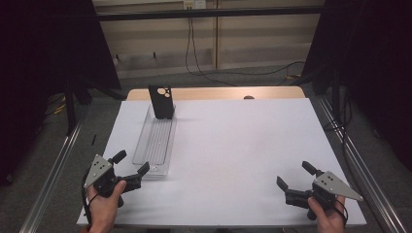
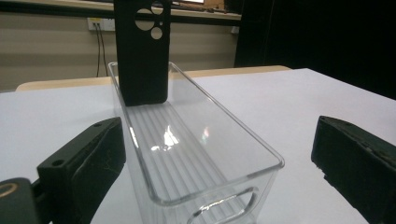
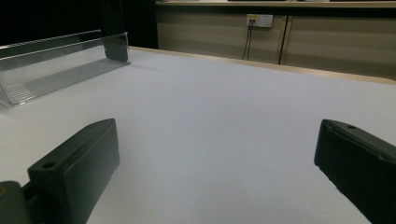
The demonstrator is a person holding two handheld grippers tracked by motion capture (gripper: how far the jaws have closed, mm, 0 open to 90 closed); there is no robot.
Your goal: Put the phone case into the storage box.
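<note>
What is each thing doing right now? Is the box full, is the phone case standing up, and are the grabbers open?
Clear box: right way up, open on top, holding one thing.
Black phone case: standing upright at the far end inside the box.
Left gripper: open, holding nothing, beside the box's near end.
Right gripper: open, holding nothing, over bare white table.

The clear tray (image 1: 154, 141) runs lengthwise along the desk's (image 1: 243, 145) left side, and a black phone case (image 1: 161, 102) stands upright at its far end, seemingly leaning on the end wall. From the tray to the desk's right edge the surface lies bare, giving free passage.
</note>
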